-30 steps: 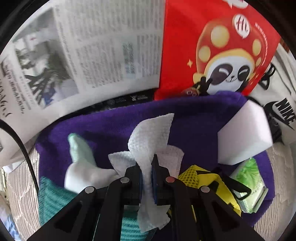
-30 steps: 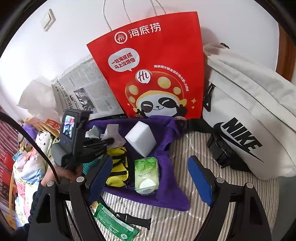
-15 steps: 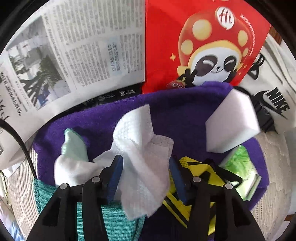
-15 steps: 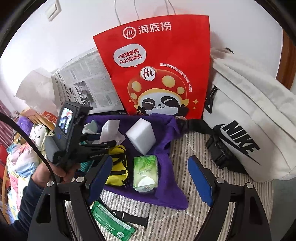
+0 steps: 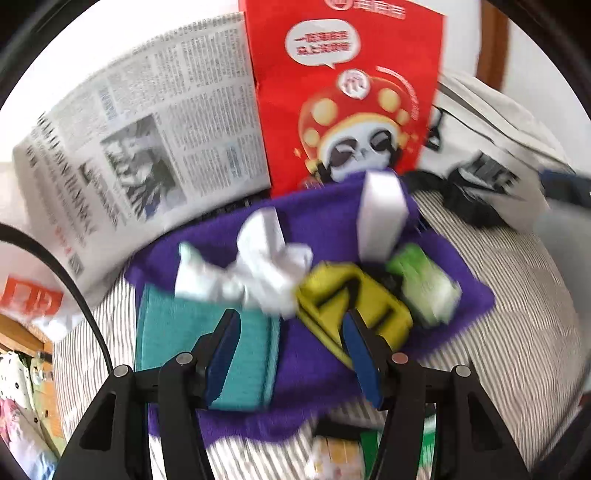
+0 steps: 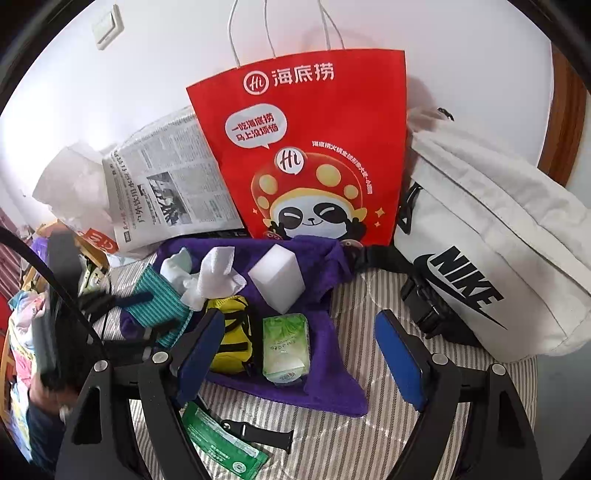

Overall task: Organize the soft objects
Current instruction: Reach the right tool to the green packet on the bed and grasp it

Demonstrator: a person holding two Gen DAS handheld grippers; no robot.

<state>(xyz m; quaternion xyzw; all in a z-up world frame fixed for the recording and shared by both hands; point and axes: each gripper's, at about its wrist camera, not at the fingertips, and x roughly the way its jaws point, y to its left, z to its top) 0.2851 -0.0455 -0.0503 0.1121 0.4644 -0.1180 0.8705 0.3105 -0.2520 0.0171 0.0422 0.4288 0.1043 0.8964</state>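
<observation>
the striped bed cover (image 6: 369, 325) carries everything. at the back stand a white bag (image 6: 491, 251), a red paper bag (image 6: 306, 147) and a newspaper (image 6: 170, 188). in front of them lies the purple towel (image 6: 325, 350), which serves as the collection area for the soft items.

items on the towel, in descending size: a teal cloth (image 6: 157, 306) at the left edge, a yellow pouch (image 6: 232, 332), a white sponge block (image 6: 277, 280), a green tissue pack (image 6: 284, 343), a crumpled white tissue (image 6: 218, 277) and a white sock (image 6: 175, 267). the tissue rests against the sock and on the pouch.

progress, as a judgement: most soft items are gathered on the towel. a green sachet (image 6: 221, 443) and a black strap (image 6: 255, 435) lie off the towel on the bed cover, near the front; whether they belong to the task cannot be told.

left gripper (image 5: 291, 354): jaws wide apart, nothing between them, positioned over the teal cloth and the front of the towel. right gripper (image 6: 299, 354): jaws wide apart, holding nothing, hovering in front of the towel.

view differences: the right wrist view is sharp and shows the whole layout, the wall switch (image 6: 107, 27) and the blurred left tool at the left edge. the left wrist view is motion-blurred; it shows the towel contents closer, and the sachet only partly at the bottom.
</observation>
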